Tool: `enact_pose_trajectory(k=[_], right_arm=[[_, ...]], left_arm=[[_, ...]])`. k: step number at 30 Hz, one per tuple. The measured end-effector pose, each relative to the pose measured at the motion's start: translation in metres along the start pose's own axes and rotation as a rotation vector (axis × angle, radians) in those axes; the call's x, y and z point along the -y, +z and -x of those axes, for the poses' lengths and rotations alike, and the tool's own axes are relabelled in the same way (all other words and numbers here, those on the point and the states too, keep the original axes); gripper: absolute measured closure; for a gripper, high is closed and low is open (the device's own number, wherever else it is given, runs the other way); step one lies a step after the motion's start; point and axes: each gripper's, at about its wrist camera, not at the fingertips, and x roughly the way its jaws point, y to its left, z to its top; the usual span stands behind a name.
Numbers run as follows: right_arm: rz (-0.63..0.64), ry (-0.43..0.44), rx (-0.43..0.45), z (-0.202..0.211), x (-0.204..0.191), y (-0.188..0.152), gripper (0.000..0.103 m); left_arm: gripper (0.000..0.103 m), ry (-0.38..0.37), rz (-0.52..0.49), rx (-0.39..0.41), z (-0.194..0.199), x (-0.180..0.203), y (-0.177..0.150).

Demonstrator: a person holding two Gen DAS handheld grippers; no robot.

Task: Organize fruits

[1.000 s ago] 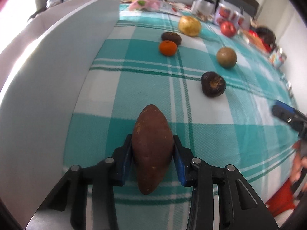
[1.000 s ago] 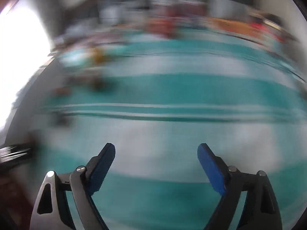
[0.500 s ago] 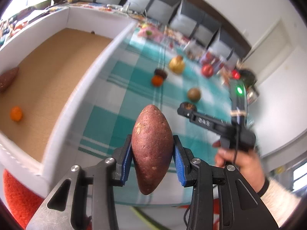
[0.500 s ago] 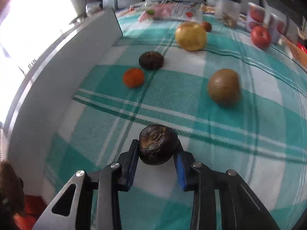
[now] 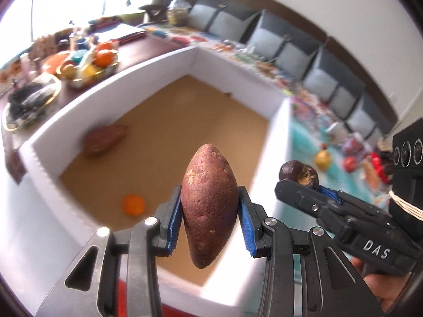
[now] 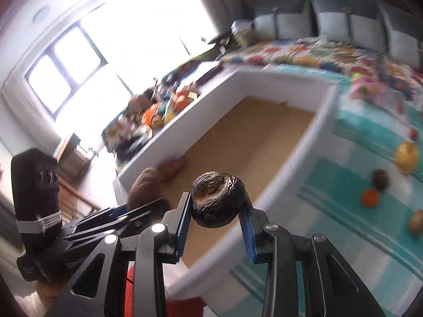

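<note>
The left gripper (image 5: 210, 212) is clamped on a reddish-brown sweet potato (image 5: 208, 206), its blue pads pressing both flanks, the tuber standing on end above the near part of a white-walled box (image 5: 45, 163). The right gripper (image 6: 215, 215) is closed tight on a dark wrinkled fruit (image 6: 218, 200), which sits between its pads just over the box's near corner; in the left wrist view the same gripper (image 5: 298, 182) reaches in from the right, close beside the left one but not touching it.

The box floor is brown and mostly bare — only a second sweet potato (image 5: 104, 140) against the left wall and a small orange fruit (image 5: 133, 204) nearer the front lie in it, well apart. The white walls stand upright on all sides.

To the right of the box, on the teal checked cloth (image 6: 343, 174), a yellow fruit (image 6: 407, 155), a dark round fruit (image 6: 380, 179), an orange one (image 6: 370, 197) and a brownish one (image 6: 416, 222) lie spaced out — with clear cloth between them and the box wall.
</note>
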Motion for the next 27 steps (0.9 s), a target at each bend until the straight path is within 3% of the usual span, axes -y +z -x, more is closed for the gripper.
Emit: enact_pose_trajectory(k=[4, 6, 7, 8, 9, 14, 18, 20, 22, 24, 27], right_arm=[[0.004, -0.025, -0.050, -0.037, -0.010, -0.008, 0.066], [-0.010, -0.042, -0.040, -0.040, -0.007, -0.007, 0.054], [-0.018, -0.042, -0.022, -0.034, -0.005, -0.007, 0.042], [-0.022, -0.040, 0.005, -0.026, -0.001, -0.005, 0.031], [-0.020, -0.046, 0.044, -0.013, 0.002, -0.005, 0.026], [0.000, -0.156, 0.190, 0.051, 0.038, -0.022, 0.012], [-0.011, -0.378, 0.229, 0.090, 0.109, -0.083, 0.003], [-0.025, -0.517, 0.191, 0.100, 0.151, -0.121, 0.003], [-0.069, -0.639, 0.125, 0.112, 0.196, -0.160, 0.003], [-0.132, -0.731, 0.086, 0.130, 0.240, -0.196, 0.003], [-0.258, -0.830, 0.090, 0.164, 0.294, -0.234, 0.003]], left_arm=[[0.062, 0.078, -0.022, -0.008, -0.009, -0.005, -0.011], [0.052, 0.110, -0.029, 0.017, -0.007, -0.006, -0.012], [0.046, 0.112, -0.028, 0.027, -0.004, -0.004, -0.013], [0.034, 0.111, -0.025, 0.038, -0.001, -0.001, -0.014], [0.026, 0.109, -0.022, 0.059, 0.002, 0.002, -0.014], [0.021, 0.047, -0.064, 0.114, 0.014, 0.039, -0.018], [0.017, -0.058, -0.186, 0.100, 0.014, 0.099, -0.040], [0.015, -0.106, -0.260, 0.063, 0.005, 0.133, -0.057], [0.015, -0.157, -0.343, -0.032, -0.020, 0.167, -0.082], [0.015, -0.174, -0.423, -0.104, -0.049, 0.193, -0.104], [0.015, -0.131, -0.519, -0.150, -0.093, 0.224, -0.129]])
